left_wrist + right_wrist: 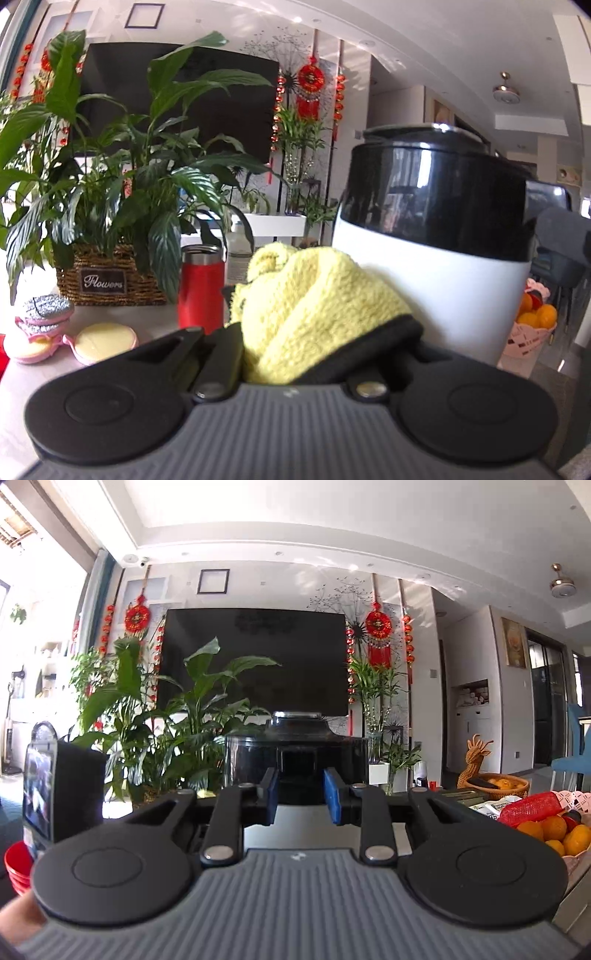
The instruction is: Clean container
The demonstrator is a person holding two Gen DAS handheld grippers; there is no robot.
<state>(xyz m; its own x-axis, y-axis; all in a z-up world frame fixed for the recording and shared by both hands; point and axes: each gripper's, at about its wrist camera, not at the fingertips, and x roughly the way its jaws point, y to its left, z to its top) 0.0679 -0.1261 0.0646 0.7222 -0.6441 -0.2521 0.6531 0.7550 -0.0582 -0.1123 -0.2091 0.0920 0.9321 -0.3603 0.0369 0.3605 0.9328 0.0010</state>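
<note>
Home living room: television (255,661), houseplants (110,177).

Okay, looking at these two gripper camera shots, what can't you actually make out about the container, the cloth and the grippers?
- Left wrist view: the container base is hidden by the yellow cloth and left gripper.
- Same view: the left fingertips are buried in the cloth.
- Right wrist view: the right gripper covers the container's handle area; whether its blue pads press on anything is unclear.
- Right wrist view: the container's white lower body is hidden behind the gripper.
</note>
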